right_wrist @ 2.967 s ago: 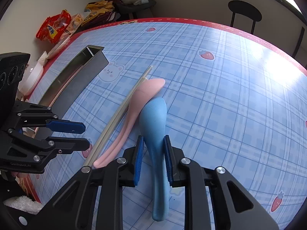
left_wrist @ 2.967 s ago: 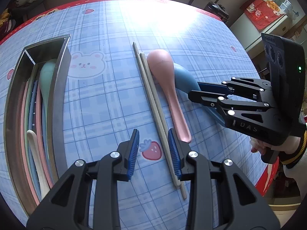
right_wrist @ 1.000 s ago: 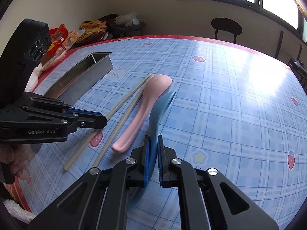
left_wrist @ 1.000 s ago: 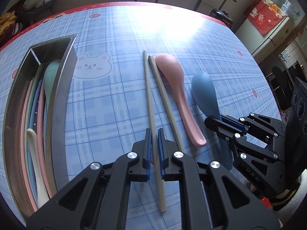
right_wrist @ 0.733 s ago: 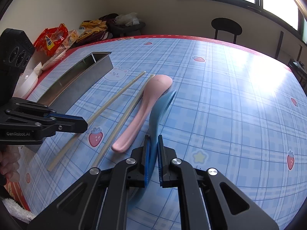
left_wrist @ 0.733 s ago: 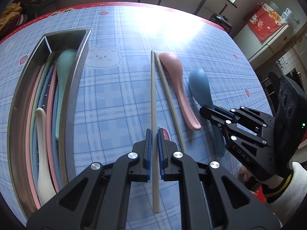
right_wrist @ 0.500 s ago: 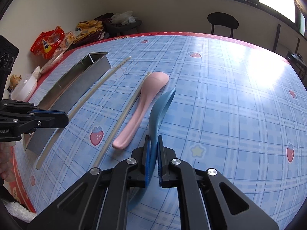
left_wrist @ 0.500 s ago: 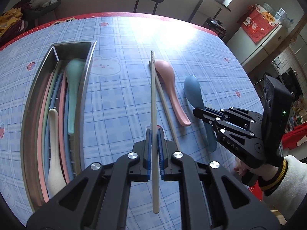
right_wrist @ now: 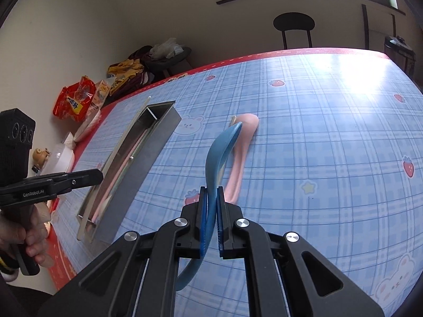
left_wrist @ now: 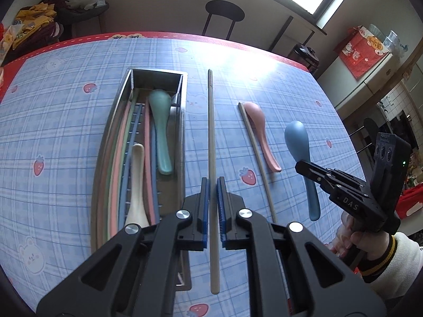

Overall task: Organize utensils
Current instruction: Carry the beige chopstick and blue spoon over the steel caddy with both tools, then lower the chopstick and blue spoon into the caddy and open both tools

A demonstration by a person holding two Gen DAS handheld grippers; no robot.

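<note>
between the blue pads of the left gripper (left_wrist: 212, 206), one beige chopstick (left_wrist: 211, 137) is clamped near its thick end; the fingers are closed down to the width of the stick. the chopstick runs straight ahead of the fingers, lifted off the tabletop (left_wrist: 66, 121), its thin end reaching past the far end of the metal tray (left_wrist: 182, 137). the tray lies just left of the fingers and holds a green spoon (left_wrist: 161, 129), a cream spoon (left_wrist: 137, 185) and several coloured chopsticks laid lengthwise.

right of the left fingers, a second beige chopstick (left_wrist: 257, 158) lies flat on the tabletop, touching a pink spoon (left_wrist: 260, 132) beside it.

between the pads of the right gripper (right_wrist: 210, 216), a blue spoon (right_wrist: 219, 155) is clamped by its handle, turned on edge; the fingers are closed to the handle's thickness. the bowl points forward and up from the fingers, off the tabletop, and the handle end sticks out behind the pads. ahead of the right fingers the pink spoon lies flat. the tray stands well to the left of them.
</note>
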